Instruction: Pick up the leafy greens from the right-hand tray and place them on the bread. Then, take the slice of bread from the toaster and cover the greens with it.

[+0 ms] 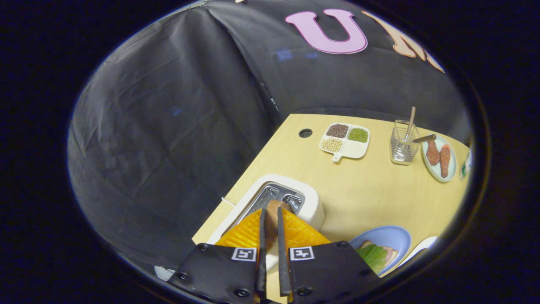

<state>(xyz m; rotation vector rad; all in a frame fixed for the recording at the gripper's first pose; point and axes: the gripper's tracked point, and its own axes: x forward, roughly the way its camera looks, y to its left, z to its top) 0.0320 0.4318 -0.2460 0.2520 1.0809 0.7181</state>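
1. Black cloth walls close off the booth behind a pale wooden table (363, 194), seen tilted from above.
2. No brand name or readable label is legible; the gripper (272, 219) carries two square black-and-white marker tags on its black housing.
3. Toward the left, a white toaster (314, 207) sits on the table with its metal slots facing up.
4. Angled down over the toaster, the gripper's orange fingers (301, 232) are nearly closed, both pressing a slice of bread (272, 215) held edge-on between them, just above the slots.
5. Right of the fingers, a blue plate (396, 236) holds bread topped with leafy greens (371, 255).
6. Beyond lie a divided dish of grains (346, 141), a clear utensil holder (403, 147), and a plate of drumsticks (438, 158).
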